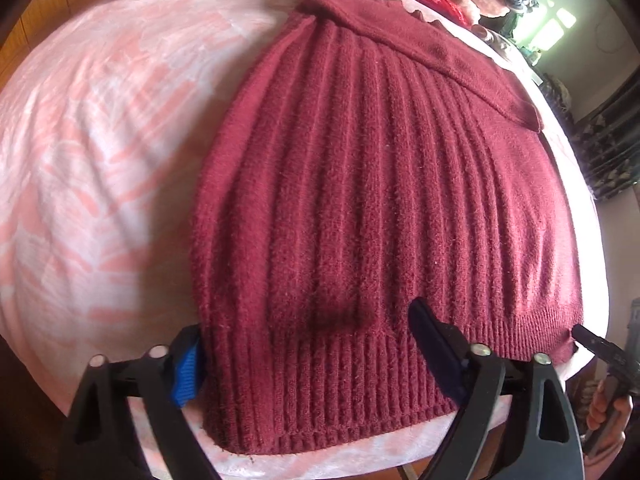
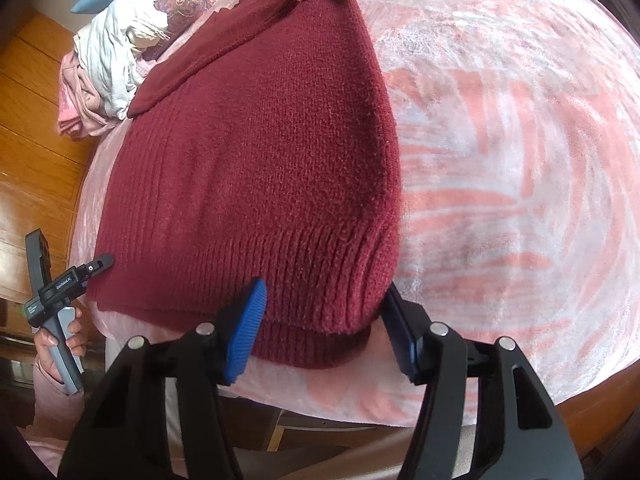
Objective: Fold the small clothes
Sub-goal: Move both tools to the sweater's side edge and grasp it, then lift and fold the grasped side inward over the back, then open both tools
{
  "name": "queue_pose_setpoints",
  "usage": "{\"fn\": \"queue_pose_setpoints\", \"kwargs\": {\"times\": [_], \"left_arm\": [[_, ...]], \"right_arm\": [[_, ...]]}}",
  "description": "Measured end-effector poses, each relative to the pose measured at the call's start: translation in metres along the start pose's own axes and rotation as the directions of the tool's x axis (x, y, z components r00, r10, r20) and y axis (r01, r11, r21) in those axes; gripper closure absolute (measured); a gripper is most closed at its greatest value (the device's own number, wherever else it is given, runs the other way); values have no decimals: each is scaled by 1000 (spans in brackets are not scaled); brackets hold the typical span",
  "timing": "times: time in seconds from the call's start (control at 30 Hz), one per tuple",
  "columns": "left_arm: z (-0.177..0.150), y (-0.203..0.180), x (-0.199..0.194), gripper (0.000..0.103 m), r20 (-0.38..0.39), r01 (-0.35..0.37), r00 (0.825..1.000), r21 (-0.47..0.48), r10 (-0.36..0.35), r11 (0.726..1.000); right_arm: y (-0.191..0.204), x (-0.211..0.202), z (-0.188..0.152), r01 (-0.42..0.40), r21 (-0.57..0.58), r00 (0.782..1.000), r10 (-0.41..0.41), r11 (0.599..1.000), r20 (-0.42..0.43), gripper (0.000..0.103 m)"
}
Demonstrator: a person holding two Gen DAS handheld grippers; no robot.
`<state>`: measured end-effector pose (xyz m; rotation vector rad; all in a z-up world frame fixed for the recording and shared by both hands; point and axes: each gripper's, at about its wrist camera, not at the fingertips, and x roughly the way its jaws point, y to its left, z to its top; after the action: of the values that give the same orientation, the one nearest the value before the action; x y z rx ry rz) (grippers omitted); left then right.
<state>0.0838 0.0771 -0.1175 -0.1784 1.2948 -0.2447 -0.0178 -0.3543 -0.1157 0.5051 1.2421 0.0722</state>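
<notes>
One maroon sweater (image 1: 360,208) lay at the bed's (image 1: 100,140) near edge; left tongs (image 1: 304,344) and right tongs (image 2: 324,320) straddled its hem, unclenched.

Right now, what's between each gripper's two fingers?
Ribbed hem of the maroon sweater: left gripper straddles one corner, right gripper the other, each in its own wrist view.

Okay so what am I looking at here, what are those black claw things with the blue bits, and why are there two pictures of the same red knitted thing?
No robot here: a person holds a hand-operated claw in each hand, each with a camera looking along its fingers. One picture comes from the left gripper, the other from the right gripper. A dark red sweater lies flat on a pink blanket. Each claw straddles a corner of the ribbed hem, jaws apart, not yet clamped. More clothes sit piled at the far end.
</notes>
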Motion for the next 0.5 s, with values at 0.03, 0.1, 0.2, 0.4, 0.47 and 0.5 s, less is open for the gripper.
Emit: {"fn": "queue_pose_setpoints", "kwargs": {"times": [0.03, 0.1, 0.2, 0.4, 0.47, 0.5], "left_arm": [[2, 2, 2, 27, -1, -4, 1000, -7, 4, 1000], [1, 8, 1, 36, 1, -1, 1000, -19, 1, 1000], [-1, 16, -1, 63, 20, -4, 1000, -39, 5, 999], [-1, 24, -12, 90, 17, 104, 995, -82, -103, 991], [1, 24, -19, 91, 27, 133, 991, -94, -131, 987], [4, 23, -22, 91, 32, 152, 988, -99, -149, 983]], "right_arm": [[-1, 1, 0, 0, 3, 1000, 0, 1000, -2, 49], [-2, 3, 0, 10, 2, 1000, -10, 1000, -2, 55], [2, 2, -2, -6, -28, 1000, 6, 1000, -1, 83], [11, -4, 2, -91, -39, 996, 90, 995, -5, 91], [12, -12, 6, -126, -37, 992, 127, 991, 6, 91], [13, -15, 8, -141, -40, 990, 141, 989, 11, 91]]}}
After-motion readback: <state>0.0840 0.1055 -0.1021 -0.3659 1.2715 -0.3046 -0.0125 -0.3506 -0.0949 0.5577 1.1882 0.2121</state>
